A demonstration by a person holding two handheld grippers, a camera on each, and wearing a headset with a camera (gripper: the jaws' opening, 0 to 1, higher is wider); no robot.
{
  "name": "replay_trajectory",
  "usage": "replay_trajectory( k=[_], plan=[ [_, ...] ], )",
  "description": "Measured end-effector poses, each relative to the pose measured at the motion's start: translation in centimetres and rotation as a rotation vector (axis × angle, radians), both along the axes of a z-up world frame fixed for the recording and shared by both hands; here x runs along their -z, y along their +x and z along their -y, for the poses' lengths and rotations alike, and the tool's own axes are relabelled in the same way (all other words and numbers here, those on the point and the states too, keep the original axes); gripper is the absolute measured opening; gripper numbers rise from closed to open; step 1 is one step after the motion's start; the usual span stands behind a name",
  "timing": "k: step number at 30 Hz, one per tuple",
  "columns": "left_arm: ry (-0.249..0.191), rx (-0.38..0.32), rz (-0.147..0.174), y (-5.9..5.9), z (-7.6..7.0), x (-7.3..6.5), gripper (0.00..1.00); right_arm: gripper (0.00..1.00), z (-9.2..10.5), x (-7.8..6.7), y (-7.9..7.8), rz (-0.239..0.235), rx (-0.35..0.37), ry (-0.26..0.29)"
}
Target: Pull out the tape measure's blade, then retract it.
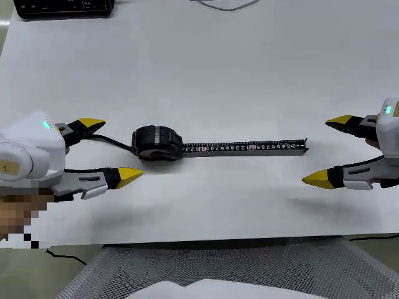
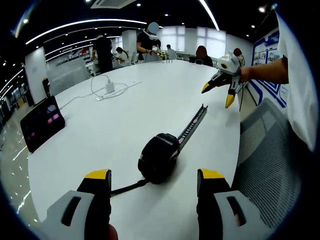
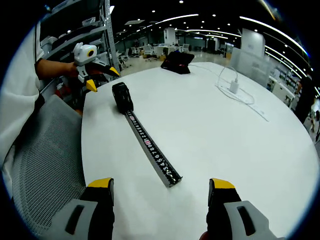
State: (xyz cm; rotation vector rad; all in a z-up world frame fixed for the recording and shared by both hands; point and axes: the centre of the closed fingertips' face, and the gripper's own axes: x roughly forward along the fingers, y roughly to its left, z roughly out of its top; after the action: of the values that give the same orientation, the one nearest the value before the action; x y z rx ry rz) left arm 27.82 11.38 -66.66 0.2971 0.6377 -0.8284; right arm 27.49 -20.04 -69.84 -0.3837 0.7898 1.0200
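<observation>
- The tape measure [image 1: 215,148] lies on the white table [image 1: 218,62], close to the near edge and between the two grippers.
- Its case [image 2: 159,156] is black, rounded and chunky, with a grey band across it. The surface looks matt, like rubber-coated plastic.
- The blade [image 3: 150,149] is pulled out to the right of the case and lies flat and straight on the table. It is a thin dark strip with small white numbers and a few red marks.
- A small end hook [image 1: 305,146] closes the right tip of the blade.
- A thin black strap [image 1: 112,142] runs from the left side of the case toward the left gripper.
- The left gripper [image 1: 121,149] has its jaws wide apart and holds nothing. The case is just to the right of its pointed yellow tips and does not touch them.
- The right gripper [image 1: 316,151] also has its jaws apart and empty. The end hook is near its tips, with a gap.
- The table top is smooth and matt. A grey mesh chair [image 1: 249,268] stands at the near side.
</observation>
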Motion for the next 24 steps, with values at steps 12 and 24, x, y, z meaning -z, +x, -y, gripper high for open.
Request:
replay_trajectory(
  k=[12,24],
  plan=[
    [-0.024,-0.051,-0.002,-0.7,-0.5,-0.3,0.73,0.79,0.5,-0.9,-0.7,0.027,0.036,0.02],
    [-0.046,-0.09,0.017,-1.4,-0.5,-0.4,0.8,0.82,0.2,-1.7,-1.5,0.065,0.085,0.059]
  ],
)
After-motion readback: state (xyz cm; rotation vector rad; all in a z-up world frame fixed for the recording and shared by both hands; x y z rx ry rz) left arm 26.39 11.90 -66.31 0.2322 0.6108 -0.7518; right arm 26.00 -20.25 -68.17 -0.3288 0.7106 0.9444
